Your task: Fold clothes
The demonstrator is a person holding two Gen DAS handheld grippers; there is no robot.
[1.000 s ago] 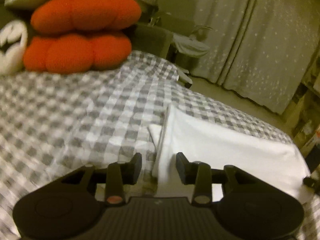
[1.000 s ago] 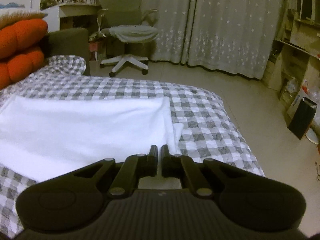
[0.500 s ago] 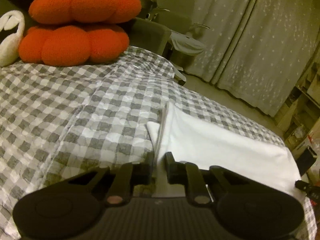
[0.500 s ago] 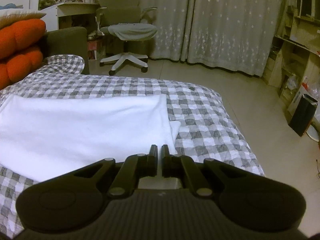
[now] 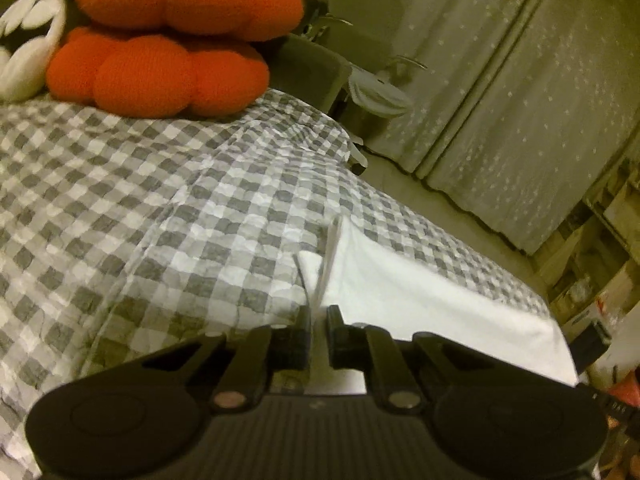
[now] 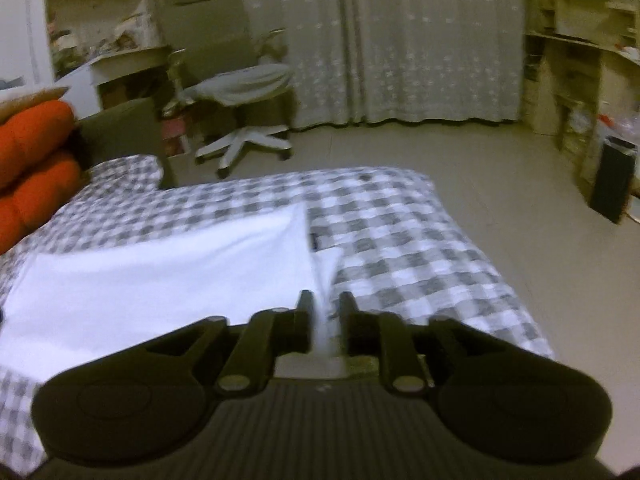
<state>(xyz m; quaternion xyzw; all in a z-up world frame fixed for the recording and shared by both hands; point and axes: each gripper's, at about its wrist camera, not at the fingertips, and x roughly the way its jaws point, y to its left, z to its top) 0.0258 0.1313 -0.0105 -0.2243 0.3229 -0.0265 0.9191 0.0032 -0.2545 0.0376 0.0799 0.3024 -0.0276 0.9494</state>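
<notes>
A white folded garment [image 5: 420, 304] lies flat on the grey checked bedcover [image 5: 160, 200]. In the left wrist view my left gripper [image 5: 318, 316] is at the garment's near left corner, its jaws closing and pinching the raised white edge between them. The right wrist view shows the same garment [image 6: 160, 280] spread to the left. My right gripper [image 6: 324, 304] is at its near right corner with jaws opening. A blurred fold of white cloth still stands in the gap, and the pads sit apart from it.
Two stacked orange cushions [image 5: 160, 60] and a white plush swan [image 5: 28, 60] lie at the head of the bed. Beyond the bed's edge [image 6: 460, 216] are bare floor, an office chair [image 6: 244, 92], long curtains [image 6: 420, 40], shelves [image 6: 580, 60] and a black bag [image 6: 612, 180].
My left jaws have come together on the garment's corner edge. My right jaws, shut a moment ago, have parted, and that view has rolled and shifted slightly.
</notes>
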